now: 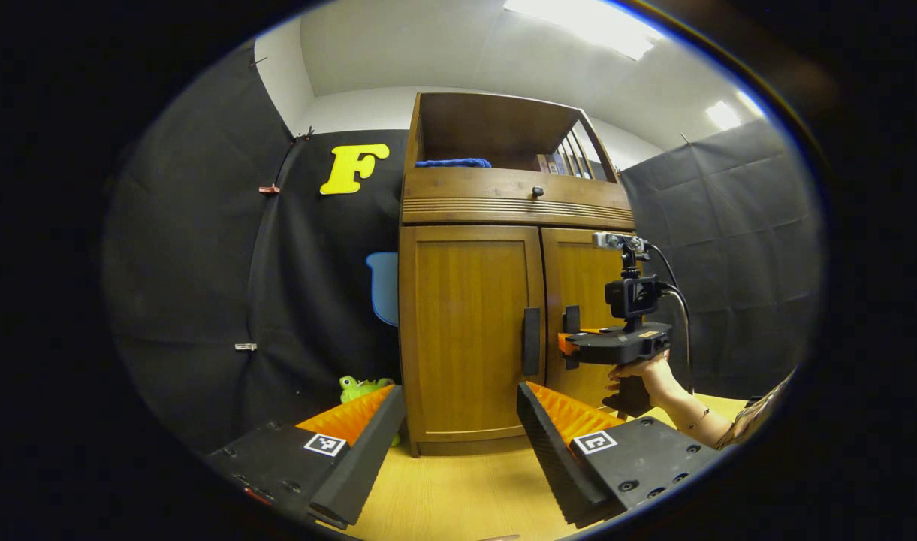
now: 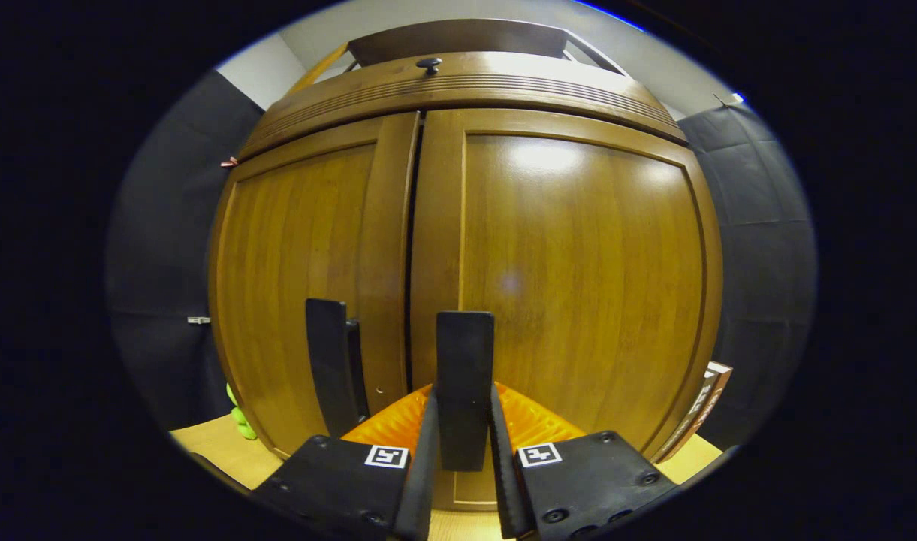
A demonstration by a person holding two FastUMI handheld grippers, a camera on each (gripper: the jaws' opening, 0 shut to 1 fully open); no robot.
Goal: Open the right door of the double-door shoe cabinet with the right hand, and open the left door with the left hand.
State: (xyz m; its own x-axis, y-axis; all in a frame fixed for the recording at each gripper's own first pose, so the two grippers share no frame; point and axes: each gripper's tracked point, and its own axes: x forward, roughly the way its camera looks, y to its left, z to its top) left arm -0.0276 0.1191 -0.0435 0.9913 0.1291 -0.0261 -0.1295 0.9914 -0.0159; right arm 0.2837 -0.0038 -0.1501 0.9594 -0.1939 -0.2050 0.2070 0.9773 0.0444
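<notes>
**Right fingers clamped on the right door handle**

The left gripper [image 1: 458, 443] hangs back with its fingers spread wide; ahead between them stands the shoe cabinet [image 1: 503, 203], its left door [image 1: 469, 330] closed and the left handle [image 1: 531, 340] untouched. The right gripper [image 2: 464, 451] pinches the right handle [image 2: 464, 383] between both fingers, against the closed right door [image 2: 578, 285].
</notes>
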